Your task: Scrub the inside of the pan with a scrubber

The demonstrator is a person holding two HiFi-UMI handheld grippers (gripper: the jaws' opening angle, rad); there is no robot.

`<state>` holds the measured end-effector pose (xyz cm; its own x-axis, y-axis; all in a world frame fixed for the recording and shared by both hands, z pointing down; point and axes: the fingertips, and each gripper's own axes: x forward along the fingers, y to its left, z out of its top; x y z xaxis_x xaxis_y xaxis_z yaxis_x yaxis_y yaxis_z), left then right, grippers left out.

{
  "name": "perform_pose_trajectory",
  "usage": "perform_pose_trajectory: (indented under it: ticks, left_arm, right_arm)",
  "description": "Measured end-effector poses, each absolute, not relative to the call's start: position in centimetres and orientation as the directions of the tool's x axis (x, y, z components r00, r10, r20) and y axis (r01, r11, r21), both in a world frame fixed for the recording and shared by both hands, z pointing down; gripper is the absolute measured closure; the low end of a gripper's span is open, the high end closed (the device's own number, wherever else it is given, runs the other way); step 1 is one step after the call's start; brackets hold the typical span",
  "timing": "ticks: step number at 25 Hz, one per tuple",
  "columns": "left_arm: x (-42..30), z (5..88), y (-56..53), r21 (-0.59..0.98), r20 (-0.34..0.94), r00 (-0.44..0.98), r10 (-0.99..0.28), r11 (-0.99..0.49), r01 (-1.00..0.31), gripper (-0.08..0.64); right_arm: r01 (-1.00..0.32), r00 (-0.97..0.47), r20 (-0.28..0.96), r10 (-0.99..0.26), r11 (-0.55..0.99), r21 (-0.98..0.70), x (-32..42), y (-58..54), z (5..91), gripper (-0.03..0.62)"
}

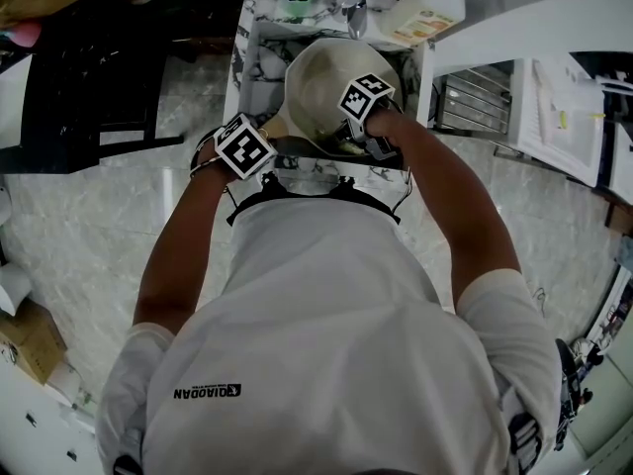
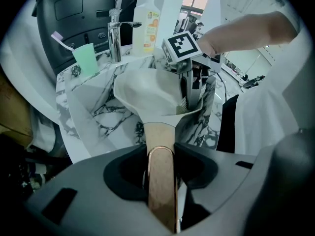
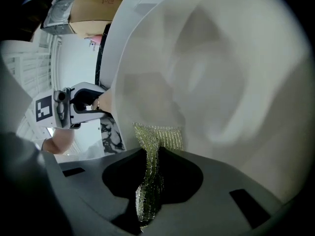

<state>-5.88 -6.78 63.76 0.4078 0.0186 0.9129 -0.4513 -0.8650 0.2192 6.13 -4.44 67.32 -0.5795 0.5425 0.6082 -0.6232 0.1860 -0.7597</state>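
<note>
A cream-white pan (image 1: pixel 326 87) is tilted over a marble sink (image 1: pixel 259 62). Its wooden handle (image 2: pixel 162 181) runs between the jaws of my left gripper (image 2: pixel 162 166), which is shut on it. My right gripper (image 3: pixel 150 181) is shut on a yellow-green mesh scrubber (image 3: pixel 155 146), whose free end rests against the pan's inner wall (image 3: pixel 221 82). In the head view the right gripper (image 1: pixel 368 132) reaches into the pan's near side and the left gripper (image 1: pixel 259 151) is just left of it. From the left gripper view the right gripper (image 2: pixel 189 90) stands inside the pan bowl (image 2: pixel 147 90).
A chrome tap (image 2: pixel 115 33), a green cup with a toothbrush (image 2: pixel 84 58) and a soap bottle (image 2: pixel 146 26) stand behind the sink. A black chair (image 1: pixel 89 77) is at the left, white shelving (image 1: pixel 554 87) at the right. The person's torso fills the lower head view.
</note>
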Motion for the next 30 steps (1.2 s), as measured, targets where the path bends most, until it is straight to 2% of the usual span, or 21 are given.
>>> perform_pose_trajectory:
  ticks: [7, 11, 14, 16, 19, 21, 24, 27, 30]
  left_arm:
    - [-5.8, 63.7, -6.7, 0.227, 0.913, 0.408, 0.025, -0.862, -0.453, 0.387]
    - [-5.9, 63.7, -6.6, 0.229, 0.912, 0.409, 0.027, -0.861, -0.453, 0.387]
    - [-5.9, 63.8, -6.6, 0.228, 0.913, 0.406, 0.029, -0.862, -0.452, 0.387]
    - [-5.9, 63.8, -6.6, 0.230, 0.913, 0.407, 0.030, -0.862, -0.452, 0.387]
    - [-5.9, 63.8, -6.6, 0.237, 0.912, 0.410, 0.034, -0.859, -0.455, 0.385]
    - [-6.0, 63.8, -6.5, 0.240, 0.912, 0.409, 0.038, -0.857, -0.456, 0.386]
    - [-6.0, 63.8, -6.5, 0.245, 0.911, 0.410, 0.043, -0.856, -0.455, 0.387]
    - [-6.0, 63.8, -6.5, 0.248, 0.910, 0.411, 0.045, -0.854, -0.456, 0.385]
    - [-6.0, 63.8, -6.5, 0.252, 0.910, 0.411, 0.049, -0.853, -0.457, 0.385]
  right_arm:
    - [-0.633, -0.538, 0.626, 0.564, 0.219, -0.742, 7.0, -4.2, 67.7, 0.502]
    - [-0.617, -0.562, 0.643, 0.520, 0.254, -0.745, 6.8, -5.0, 67.6, 0.502]
    - [-0.590, -0.628, 0.672, 0.393, 0.323, -0.740, 6.2, -7.8, 66.5, 0.504]
    - [-0.584, -0.634, 0.725, 0.270, 0.447, -0.678, 6.3, -10.7, 65.6, 0.505]
    - [-0.567, -0.514, 0.856, 0.058, 0.726, -0.389, 7.6, -15.3, 65.1, 0.505]
    - [-0.486, -0.425, 0.902, -0.078, 0.860, -0.155, 8.1, -17.8, 64.7, 0.505]
    - [-0.302, -0.324, 0.921, -0.216, 0.946, 0.116, 8.1, -19.8, 64.0, 0.505]
    - [-0.034, -0.241, 0.911, -0.334, 0.941, 0.336, 8.1, -21.2, 64.9, 0.505]
    - [0.248, -0.193, 0.887, -0.419, 0.854, 0.457, 7.9, -21.8, 66.1, 0.505]
